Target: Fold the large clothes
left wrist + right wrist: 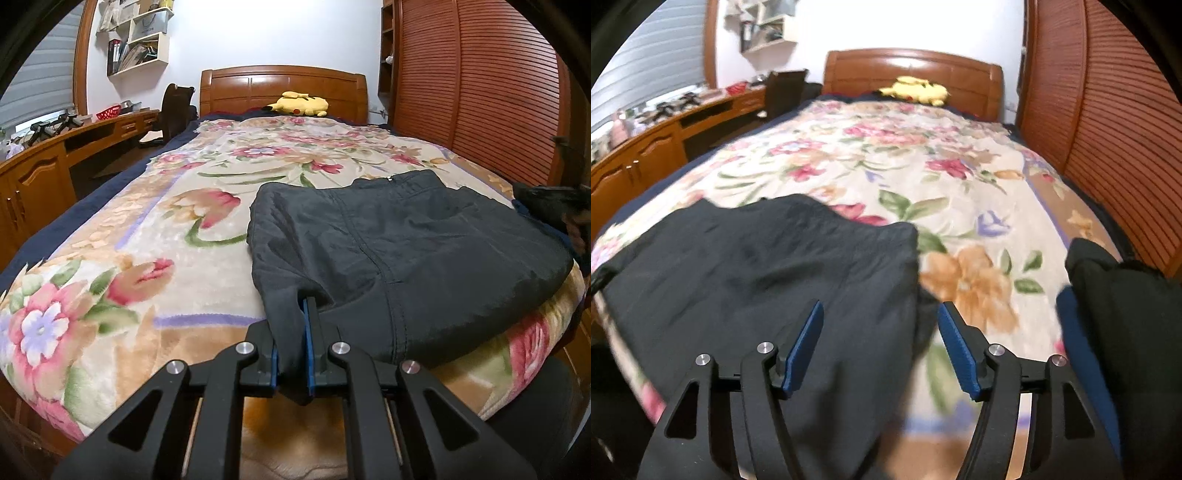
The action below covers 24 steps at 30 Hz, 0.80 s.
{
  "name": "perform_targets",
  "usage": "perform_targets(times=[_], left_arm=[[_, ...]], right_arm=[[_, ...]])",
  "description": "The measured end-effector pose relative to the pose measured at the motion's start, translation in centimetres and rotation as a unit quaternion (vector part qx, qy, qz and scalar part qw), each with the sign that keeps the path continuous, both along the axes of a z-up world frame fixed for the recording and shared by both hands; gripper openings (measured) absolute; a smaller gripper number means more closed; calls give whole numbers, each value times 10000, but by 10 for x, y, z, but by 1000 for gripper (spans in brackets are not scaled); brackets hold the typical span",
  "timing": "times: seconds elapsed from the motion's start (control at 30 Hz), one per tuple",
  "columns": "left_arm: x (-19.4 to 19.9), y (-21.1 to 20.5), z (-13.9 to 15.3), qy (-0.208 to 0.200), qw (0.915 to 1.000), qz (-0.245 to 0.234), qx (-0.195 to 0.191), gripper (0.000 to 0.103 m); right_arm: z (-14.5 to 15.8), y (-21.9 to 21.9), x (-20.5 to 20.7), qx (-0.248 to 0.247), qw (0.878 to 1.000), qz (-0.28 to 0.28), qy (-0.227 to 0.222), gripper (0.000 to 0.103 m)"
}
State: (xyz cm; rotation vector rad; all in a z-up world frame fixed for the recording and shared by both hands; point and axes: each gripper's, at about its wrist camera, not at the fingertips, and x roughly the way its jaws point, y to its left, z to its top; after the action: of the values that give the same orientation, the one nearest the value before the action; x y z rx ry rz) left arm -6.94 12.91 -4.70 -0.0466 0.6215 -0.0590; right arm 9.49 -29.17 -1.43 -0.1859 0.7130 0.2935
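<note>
**Dark jacket pinched at its near edge on the bed**

The left gripper (295, 332) is pinching a fold of the dark jacket (406, 236), which lies partly folded on the floral blanket (147, 236) near the foot of the bed. The right gripper (881, 314) hovers spread wide above the jacket's right edge, holding nothing

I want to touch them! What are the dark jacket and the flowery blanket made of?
The jacket looks like thin synthetic cloth, maybe nylon: smooth, faintly shiny, with fine crinkles and a zip. It bunches easily between the left gripper's fingers. The blanket looks like soft plush fleece: fuzzy, slightly glossy pile with printed flowers. Both are guesses from looks alone.
</note>
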Motion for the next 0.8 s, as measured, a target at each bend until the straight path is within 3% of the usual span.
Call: perform_targets(times=[0.23,0.43,0.5,0.53,0.57,0.6,0.67,0.73,0.8], left_arm=[[1,-2,-8,99,9999,-28,33,9],[2,-5,-10,129,9999,-32,91,9],[4,-6,-9,152,9999,-29,69,9],[4,-7,-9,151,9998,-29,85,9],[4,-8,-8,145,9998,-33,114,9],[4,-10,-8,141,9998,-34,157,9],[4,-10,-7,131,9997,-34,197,9],[5,-10,-6,139,9997,-22,199,9],[9,-10,-6,163,9996,16,222,9]], right_arm=[[-32,6,106,109,9973,-107,714,66],[-64,14,145,176,9907,14,1351,65],[-69,20,148,106,9885,168,1499,50],[-67,25,145,-7,9898,219,1410,37],[-64,28,142,-128,9911,266,1298,16],[-60,31,139,-229,9925,318,1158,10],[-47,31,133,-299,9963,266,755,5],[-29,24,128,-295,9993,-154,156,4],[-21,17,130,-306,9973,-657,-74,4]])
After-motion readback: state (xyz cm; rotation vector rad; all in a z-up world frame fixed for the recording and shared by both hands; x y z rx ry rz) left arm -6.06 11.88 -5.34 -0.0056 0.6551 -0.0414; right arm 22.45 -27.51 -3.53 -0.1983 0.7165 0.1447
